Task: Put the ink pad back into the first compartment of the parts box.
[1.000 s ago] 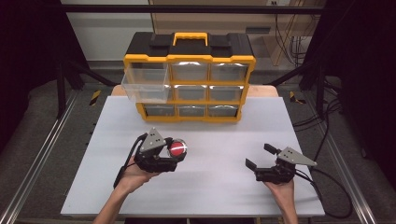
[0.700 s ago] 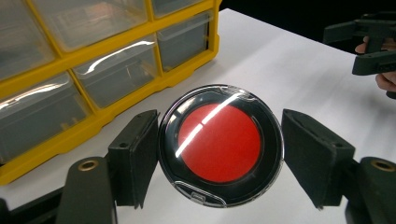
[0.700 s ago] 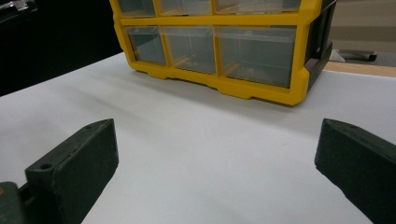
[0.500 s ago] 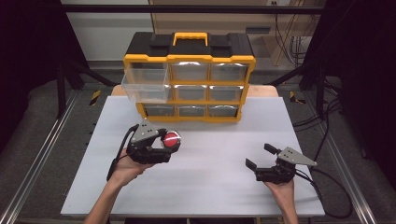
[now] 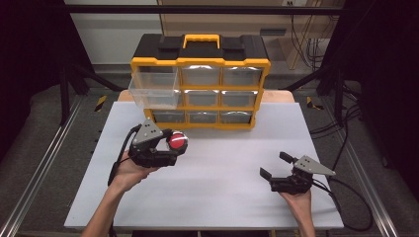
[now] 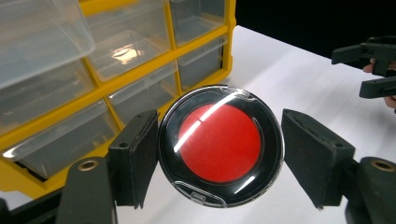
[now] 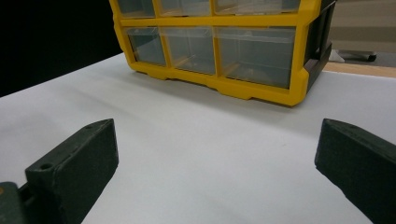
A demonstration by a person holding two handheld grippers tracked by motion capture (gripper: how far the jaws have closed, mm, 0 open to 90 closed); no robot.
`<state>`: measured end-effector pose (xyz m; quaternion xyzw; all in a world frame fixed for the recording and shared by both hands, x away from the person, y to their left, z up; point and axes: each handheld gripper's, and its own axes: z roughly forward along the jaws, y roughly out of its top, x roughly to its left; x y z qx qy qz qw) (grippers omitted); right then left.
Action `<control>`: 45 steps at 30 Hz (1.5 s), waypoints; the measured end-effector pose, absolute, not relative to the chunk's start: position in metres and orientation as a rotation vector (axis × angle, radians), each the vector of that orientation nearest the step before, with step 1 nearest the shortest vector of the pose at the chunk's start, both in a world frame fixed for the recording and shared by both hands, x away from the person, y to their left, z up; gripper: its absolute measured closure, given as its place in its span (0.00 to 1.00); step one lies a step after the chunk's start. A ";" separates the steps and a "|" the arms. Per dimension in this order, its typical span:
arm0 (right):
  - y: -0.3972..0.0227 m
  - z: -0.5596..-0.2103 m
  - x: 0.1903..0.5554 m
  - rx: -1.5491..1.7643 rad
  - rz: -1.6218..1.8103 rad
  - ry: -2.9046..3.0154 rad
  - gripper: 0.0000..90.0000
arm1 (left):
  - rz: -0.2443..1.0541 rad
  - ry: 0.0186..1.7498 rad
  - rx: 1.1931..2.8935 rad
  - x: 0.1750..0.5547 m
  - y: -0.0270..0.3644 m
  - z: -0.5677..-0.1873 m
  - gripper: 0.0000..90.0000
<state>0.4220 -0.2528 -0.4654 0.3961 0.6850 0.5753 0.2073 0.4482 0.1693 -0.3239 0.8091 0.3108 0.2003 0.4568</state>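
left tongs clamped on round red-faced disc | red face turned toward camera, no long axis, round | held above bench, 6 o'clock of drawer cabinet | right tongs gaped, empty

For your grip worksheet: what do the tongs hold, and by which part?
The left tongs clamp the round red-and-black case by its opposite rim edges; the right tongs hold nothing.

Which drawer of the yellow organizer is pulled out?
The top-left drawer of the organizer is pulled out. It sticks forward from the frame, while the other eight drawers sit flush.
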 end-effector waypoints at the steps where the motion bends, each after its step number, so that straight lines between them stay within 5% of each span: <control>1: -0.253 -0.465 0.422 1.104 1.601 1.907 0.00 | 0.500 0.766 1.992 0.449 0.170 -0.320 0.33; 45: -0.253 -0.465 0.422 1.110 1.609 1.905 0.00 | 0.611 0.751 1.944 0.458 0.181 -0.248 0.32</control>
